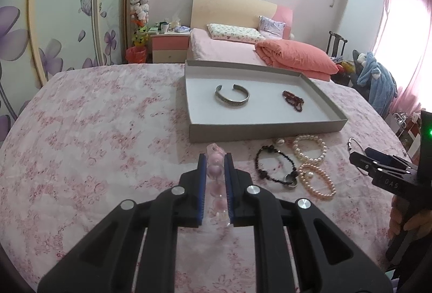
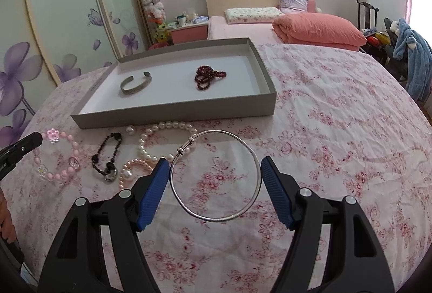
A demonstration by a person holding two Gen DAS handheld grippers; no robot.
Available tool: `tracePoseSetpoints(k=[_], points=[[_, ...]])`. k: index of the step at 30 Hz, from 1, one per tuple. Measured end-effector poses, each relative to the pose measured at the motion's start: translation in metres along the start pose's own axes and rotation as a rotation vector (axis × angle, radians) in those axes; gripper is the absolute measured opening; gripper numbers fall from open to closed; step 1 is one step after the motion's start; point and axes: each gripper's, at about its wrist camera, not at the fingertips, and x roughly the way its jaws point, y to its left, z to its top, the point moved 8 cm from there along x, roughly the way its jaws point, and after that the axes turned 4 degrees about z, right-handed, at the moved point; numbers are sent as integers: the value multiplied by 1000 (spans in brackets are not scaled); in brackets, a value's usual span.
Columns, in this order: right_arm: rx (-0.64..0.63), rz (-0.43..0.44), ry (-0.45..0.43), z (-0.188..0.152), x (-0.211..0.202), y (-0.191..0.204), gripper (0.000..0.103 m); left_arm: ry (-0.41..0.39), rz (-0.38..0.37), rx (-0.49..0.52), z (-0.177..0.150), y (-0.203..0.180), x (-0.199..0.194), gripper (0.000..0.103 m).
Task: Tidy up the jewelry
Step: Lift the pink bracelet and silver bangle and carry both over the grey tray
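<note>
The left gripper [image 1: 216, 179] pinches a pink beaded bracelet [image 2: 58, 155], the right gripper [image 2: 214, 185] spans a thin silver wire bangle [image 2: 216, 175], which could spring free toward the shallow grey cardboard tray [image 2: 172, 110] at twelve o'clock

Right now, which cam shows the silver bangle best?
Right wrist view: the whole silver bangle spans the right gripper between its blue pads. Left wrist view shows only a sliver of it behind that gripper's tip.

Home bedroom: bed [image 1: 232, 50], pillows [image 1: 235, 32], floral wardrobe [image 1: 62, 23].
</note>
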Motion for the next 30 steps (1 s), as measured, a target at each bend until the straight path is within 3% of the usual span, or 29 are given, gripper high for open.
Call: tracePoseSetpoints(k=[30], points=[[-51,27,-225,29,-47,27,70,-104,-13,-35,21,-10,-30,14]])
